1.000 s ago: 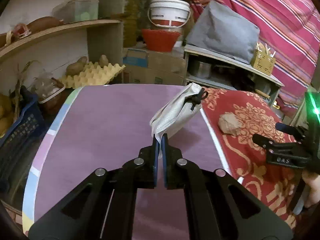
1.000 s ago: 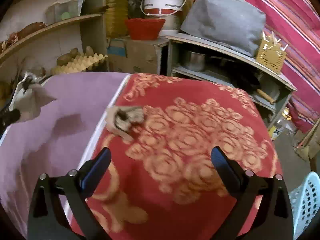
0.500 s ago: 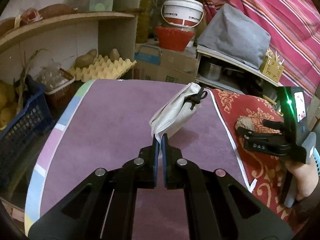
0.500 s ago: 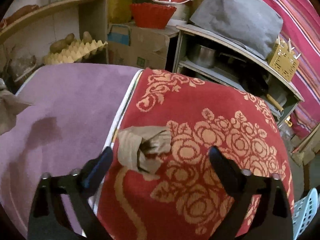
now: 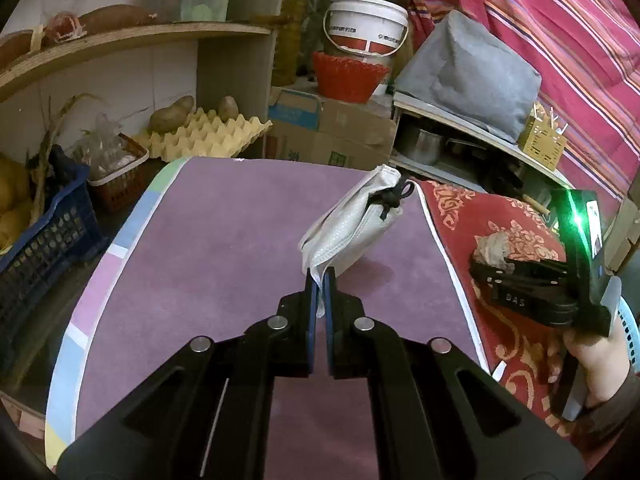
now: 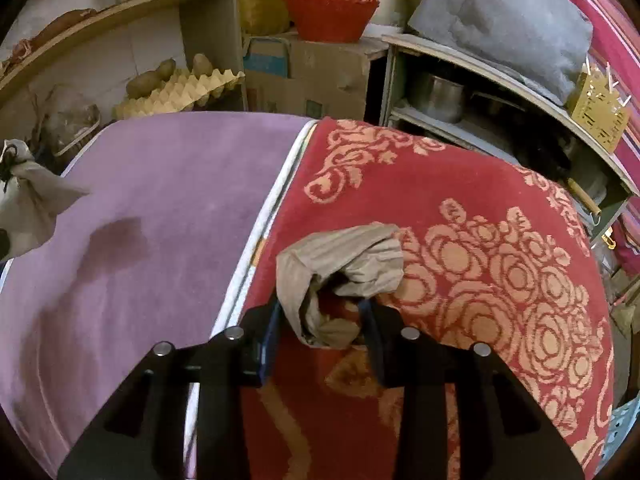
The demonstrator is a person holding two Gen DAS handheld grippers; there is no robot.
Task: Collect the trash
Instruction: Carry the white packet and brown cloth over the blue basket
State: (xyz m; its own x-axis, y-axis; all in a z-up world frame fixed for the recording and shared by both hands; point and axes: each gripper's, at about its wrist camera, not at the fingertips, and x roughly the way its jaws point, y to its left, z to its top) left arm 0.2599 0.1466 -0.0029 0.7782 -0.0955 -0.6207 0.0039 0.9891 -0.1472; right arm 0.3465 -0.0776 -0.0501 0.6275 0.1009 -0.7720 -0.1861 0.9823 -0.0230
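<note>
Crumpled brown paper, folded over on itself into a loose hollow wad (image 6: 340, 276), lies on the red cloth patterned with orange roses (image 6: 480, 200), close to the cloth's white edge where the plain purple cloth (image 6: 160, 184) begins. It is judged light, soft and easily crushed, so little squeeze is needed; a hold across its thicker lower fold, where several layers bunch together, is likely to be surer than one on the thin upper flap, which could simply unfold and slip free. That lower fold is bracketed by the right gripper (image 6: 320, 320), whose jaws are closing with the wad between them; the blue pads appear to be meeting the paper on both sides, though a firm grip cannot yet be confirmed. In the left wrist view the same gripper (image 5: 496, 268) is seen reaching onto the wad from the right, carried by a person's hand (image 5: 592, 356).

Over the purple cloth a used white pleated face mask with a knotted black ear loop (image 5: 356, 220) is held up, pinched by its lower corner in the tightly closed left gripper (image 5: 319, 280). It too is judged limp and nearly weightless, and it hangs stiffly only through its folds
</note>
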